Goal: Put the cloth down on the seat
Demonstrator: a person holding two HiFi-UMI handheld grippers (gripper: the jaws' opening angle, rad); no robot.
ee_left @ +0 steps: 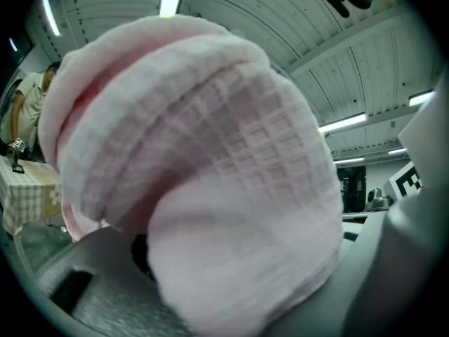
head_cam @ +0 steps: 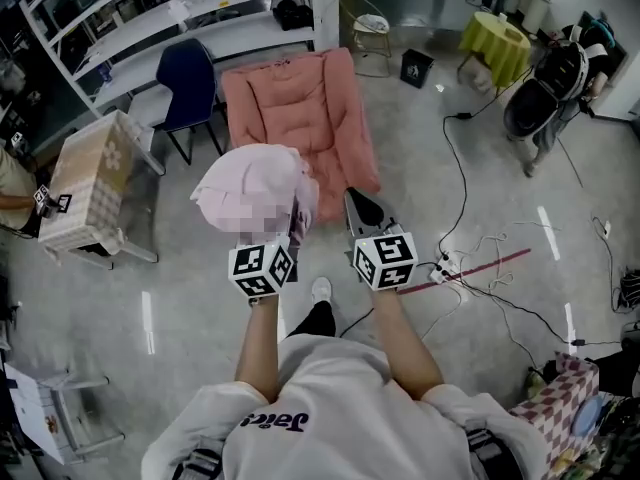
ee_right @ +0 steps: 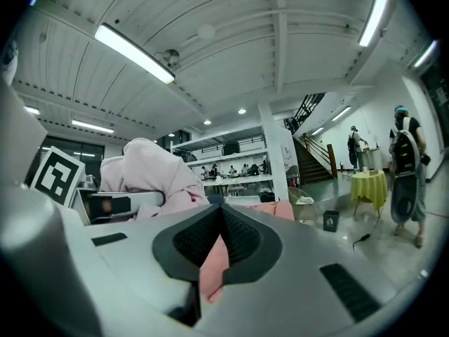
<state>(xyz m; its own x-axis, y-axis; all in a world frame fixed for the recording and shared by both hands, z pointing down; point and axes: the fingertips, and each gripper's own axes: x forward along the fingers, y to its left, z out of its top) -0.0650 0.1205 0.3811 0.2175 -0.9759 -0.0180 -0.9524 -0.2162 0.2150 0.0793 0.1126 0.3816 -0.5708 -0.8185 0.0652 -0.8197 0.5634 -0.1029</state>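
A bundled pale pink cloth (head_cam: 255,183) bulges up out of my left gripper (head_cam: 297,218), which is shut on it. In the left gripper view the cloth (ee_left: 210,188) fills almost the whole frame, and only the grey fingers (ee_left: 84,283) show below it. The seat, a salmon-pink padded lounge chair (head_cam: 300,118), lies on the floor just beyond both grippers. My right gripper (head_cam: 354,204) is held beside the left one, its jaws shut and empty. In its own view the right gripper (ee_right: 221,213) shows the chair (ee_right: 280,210) behind it and the cloth (ee_right: 147,170) to its left.
A dark blue chair (head_cam: 188,78) and white shelving (head_cam: 200,8) stand behind the seat. A checked-cloth table (head_cam: 90,178) is at the left. Cables (head_cam: 470,258) and a power strip (head_cam: 445,265) lie on the floor at the right. A person with a backpack (head_cam: 550,88) stands far right.
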